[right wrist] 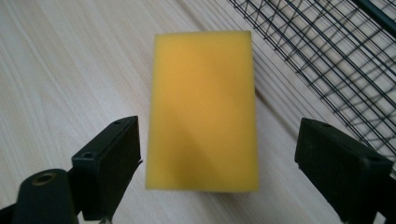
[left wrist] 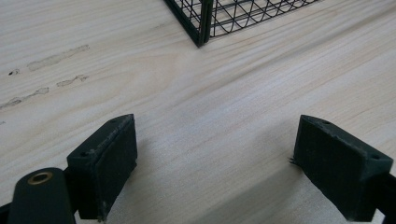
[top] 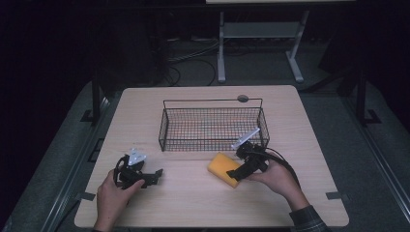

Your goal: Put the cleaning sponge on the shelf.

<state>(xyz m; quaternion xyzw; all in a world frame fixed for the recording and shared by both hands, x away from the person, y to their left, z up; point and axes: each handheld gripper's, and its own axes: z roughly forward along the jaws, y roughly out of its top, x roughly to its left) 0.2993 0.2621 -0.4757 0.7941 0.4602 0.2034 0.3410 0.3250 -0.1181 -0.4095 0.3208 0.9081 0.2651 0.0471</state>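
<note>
Dim room, evenly lit tabletop, soft shadows, slight blur.

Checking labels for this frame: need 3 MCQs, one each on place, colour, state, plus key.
1. Where does the sponge lie?
A in the wire basket
B on the table, in front of the basket
C on the floor

2. The sponge's colour?
A yellow
B blue
C green

3. How do the jaws of the right tool stand?
A clamped on the sponge
B shut with nothing between them
C open, sponge between them, gaps on both sides

Key: B, the high view shows it on the wood outside the basket; A, yellow in both views; C, the right gripper view shows the gaps.
</note>
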